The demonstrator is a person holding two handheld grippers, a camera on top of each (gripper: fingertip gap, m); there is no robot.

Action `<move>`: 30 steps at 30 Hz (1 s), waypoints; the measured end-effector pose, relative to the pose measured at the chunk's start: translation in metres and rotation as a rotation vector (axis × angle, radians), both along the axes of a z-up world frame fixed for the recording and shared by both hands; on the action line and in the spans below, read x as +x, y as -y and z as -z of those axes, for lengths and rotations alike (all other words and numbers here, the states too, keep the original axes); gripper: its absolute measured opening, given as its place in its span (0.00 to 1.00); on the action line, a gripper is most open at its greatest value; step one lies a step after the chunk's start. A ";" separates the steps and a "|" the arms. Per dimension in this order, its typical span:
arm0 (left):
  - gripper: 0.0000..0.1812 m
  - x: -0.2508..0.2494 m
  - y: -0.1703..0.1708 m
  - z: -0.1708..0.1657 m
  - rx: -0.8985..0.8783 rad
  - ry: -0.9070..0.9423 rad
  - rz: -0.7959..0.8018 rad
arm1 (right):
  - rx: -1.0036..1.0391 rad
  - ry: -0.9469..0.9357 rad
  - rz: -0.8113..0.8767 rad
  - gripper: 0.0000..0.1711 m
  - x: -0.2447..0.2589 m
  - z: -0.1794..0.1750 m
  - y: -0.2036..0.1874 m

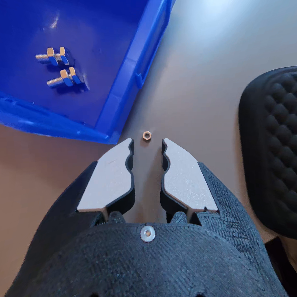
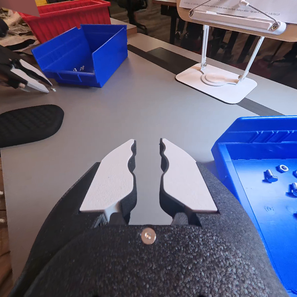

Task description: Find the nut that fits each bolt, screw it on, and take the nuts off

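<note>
One tiny nut point(image 1: 146, 136) lies flat on the grey table point(image 1: 200, 80), just past the tips of the left gripper point(image 1: 147, 142). Its jaws are a little way open and hold nothing. The nut sits just in front of the gap, close to the corner of the blue bin point(image 1: 128, 80). Inside that bin are two bolts with nuts on them point(image 1: 59, 67).

The right gripper point(image 2: 147, 142) is partly open too, and empty. It hangs over bare table. Beside it is a second blue bin point(image 2: 225, 160) with loose bolts and nuts point(image 2: 276, 176); I cannot tell how many, since the picture cuts them off.

What could go wrong? The nut is very small and thin. If the jaws come down a bit to one side, a tip may push the nut away, maybe against the bin wall where it is hard to reach. If they close too high, they may miss it. If they pinch only its edge, it may flip out and roll off toward the black pad point(image 1: 273, 144).
</note>
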State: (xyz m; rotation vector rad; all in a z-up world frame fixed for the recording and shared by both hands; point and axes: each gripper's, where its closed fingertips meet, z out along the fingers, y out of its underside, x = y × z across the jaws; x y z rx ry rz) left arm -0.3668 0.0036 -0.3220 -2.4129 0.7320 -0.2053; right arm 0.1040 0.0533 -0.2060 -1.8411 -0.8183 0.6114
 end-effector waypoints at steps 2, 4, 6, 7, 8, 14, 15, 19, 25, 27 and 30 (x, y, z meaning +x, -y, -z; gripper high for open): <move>0.16 0.004 -0.001 0.002 -0.009 0.025 0.006 | -0.001 -0.006 0.004 0.16 0.002 -0.001 0.002; 0.14 0.006 -0.002 0.003 -0.006 0.035 0.009 | -0.006 -0.012 0.009 0.16 0.004 -0.001 0.005; 0.06 0.009 -0.001 0.003 0.001 0.026 0.028 | -0.014 -0.028 0.008 0.16 0.004 0.001 0.009; 0.05 0.012 -0.002 0.003 0.017 0.006 0.047 | -0.017 -0.036 0.005 0.16 0.003 0.001 0.011; 0.05 0.020 -0.001 0.001 0.045 -0.009 0.097 | -0.018 -0.044 -0.001 0.15 0.001 0.001 0.013; 0.05 0.122 -0.002 -0.057 0.375 0.055 0.366 | -0.025 -0.137 -0.154 0.13 -0.051 -0.005 0.037; 0.05 0.144 -0.001 -0.066 0.419 0.061 0.424 | -0.032 -0.163 -0.195 0.13 -0.066 -0.006 0.044; 0.05 0.229 0.007 -0.090 0.561 0.046 0.638 | 0.041 -0.211 -0.265 0.12 -0.119 -0.014 0.060; 0.05 0.309 0.018 -0.105 0.638 0.075 0.856 | 0.184 -0.029 -0.338 0.12 -0.154 -0.003 0.076; 0.05 0.321 0.019 -0.110 0.703 0.069 0.882 | 0.092 -0.123 -0.325 0.11 -0.152 -0.007 0.074; 0.05 0.330 0.019 -0.117 0.804 0.040 0.894 | 0.054 -0.154 -0.292 0.09 -0.144 -0.007 0.068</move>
